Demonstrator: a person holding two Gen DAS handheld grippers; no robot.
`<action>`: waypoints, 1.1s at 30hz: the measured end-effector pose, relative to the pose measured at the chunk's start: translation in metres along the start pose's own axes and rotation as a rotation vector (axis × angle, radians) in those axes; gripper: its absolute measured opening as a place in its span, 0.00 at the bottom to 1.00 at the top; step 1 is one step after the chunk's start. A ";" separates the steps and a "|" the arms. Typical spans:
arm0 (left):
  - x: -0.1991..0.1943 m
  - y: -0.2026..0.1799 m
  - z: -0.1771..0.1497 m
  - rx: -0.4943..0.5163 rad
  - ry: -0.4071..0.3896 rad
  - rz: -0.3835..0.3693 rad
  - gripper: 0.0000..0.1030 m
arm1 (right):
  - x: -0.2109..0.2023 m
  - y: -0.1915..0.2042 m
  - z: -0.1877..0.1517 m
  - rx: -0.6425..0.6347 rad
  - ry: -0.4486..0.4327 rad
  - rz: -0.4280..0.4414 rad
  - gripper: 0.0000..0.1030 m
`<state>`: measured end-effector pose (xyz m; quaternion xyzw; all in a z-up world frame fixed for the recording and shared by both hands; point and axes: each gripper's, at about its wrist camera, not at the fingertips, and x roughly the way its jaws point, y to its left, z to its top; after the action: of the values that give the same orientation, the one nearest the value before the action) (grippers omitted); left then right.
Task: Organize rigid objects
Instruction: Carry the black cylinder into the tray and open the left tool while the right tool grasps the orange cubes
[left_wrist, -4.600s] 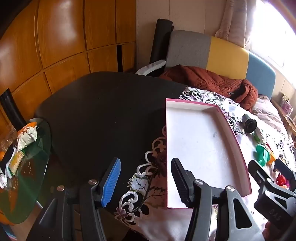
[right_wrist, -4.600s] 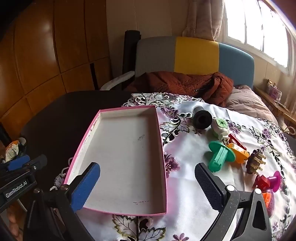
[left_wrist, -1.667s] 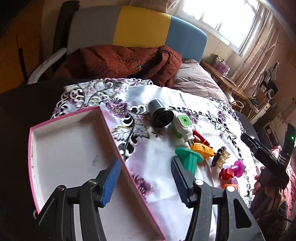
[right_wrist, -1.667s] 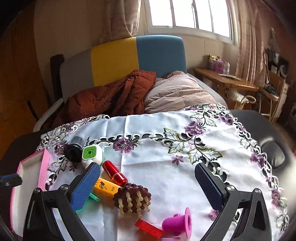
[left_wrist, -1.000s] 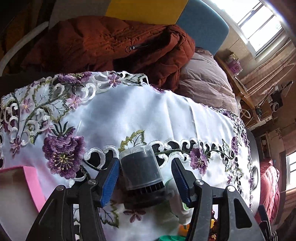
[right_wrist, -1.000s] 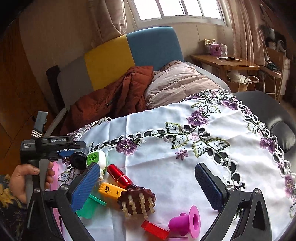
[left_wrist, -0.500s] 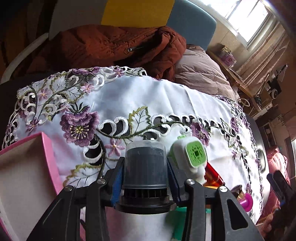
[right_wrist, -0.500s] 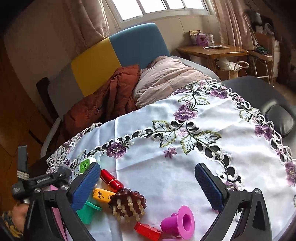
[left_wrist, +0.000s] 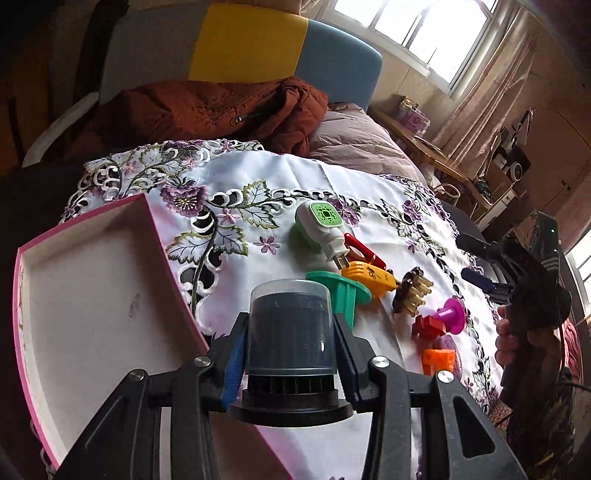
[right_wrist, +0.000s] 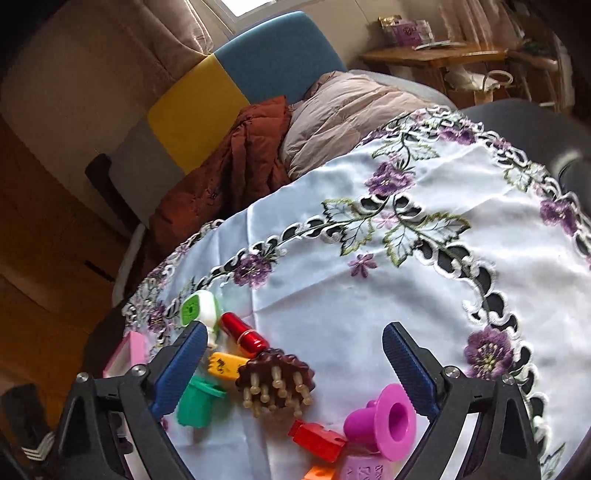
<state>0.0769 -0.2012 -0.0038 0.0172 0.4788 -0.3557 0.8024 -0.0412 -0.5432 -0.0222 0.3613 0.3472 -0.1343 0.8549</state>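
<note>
dark capped cylinder (left_wrist: 291, 332) clamped between the left claw (left_wrist: 291, 363) pads, above the pink tray's (left_wrist: 162, 254) edge

Your left wrist camera looks forward and steeply down along its fingers, close over the near edge of the embroidered tablecloth (left_wrist: 295, 177), with the pink tray (left_wrist: 92, 288) at its left and the window far ahead. Your right wrist camera also tilts down, rolled sideways, sitting nearer the cluster of toys. Both views share the green-faced plug (left_wrist: 321, 221) (right_wrist: 195, 308), the brown massage comb (left_wrist: 410, 291) (right_wrist: 277, 376), the magenta spool (left_wrist: 452, 315) (right_wrist: 388, 419) and the colour-block headboard (left_wrist: 251, 48) (right_wrist: 236, 81).
</note>
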 end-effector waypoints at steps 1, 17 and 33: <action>-0.006 0.001 -0.005 0.000 -0.006 -0.001 0.42 | 0.000 0.001 -0.002 -0.002 0.020 0.015 0.94; -0.051 0.038 -0.068 -0.086 -0.038 -0.032 0.42 | -0.035 0.024 -0.075 -0.206 0.273 -0.080 0.73; -0.076 0.064 -0.088 -0.156 -0.088 -0.043 0.42 | -0.013 0.062 -0.103 -0.235 0.343 0.018 0.72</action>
<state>0.0261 -0.0784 -0.0123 -0.0710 0.4696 -0.3349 0.8138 -0.0718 -0.4267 -0.0319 0.2795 0.4976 -0.0219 0.8209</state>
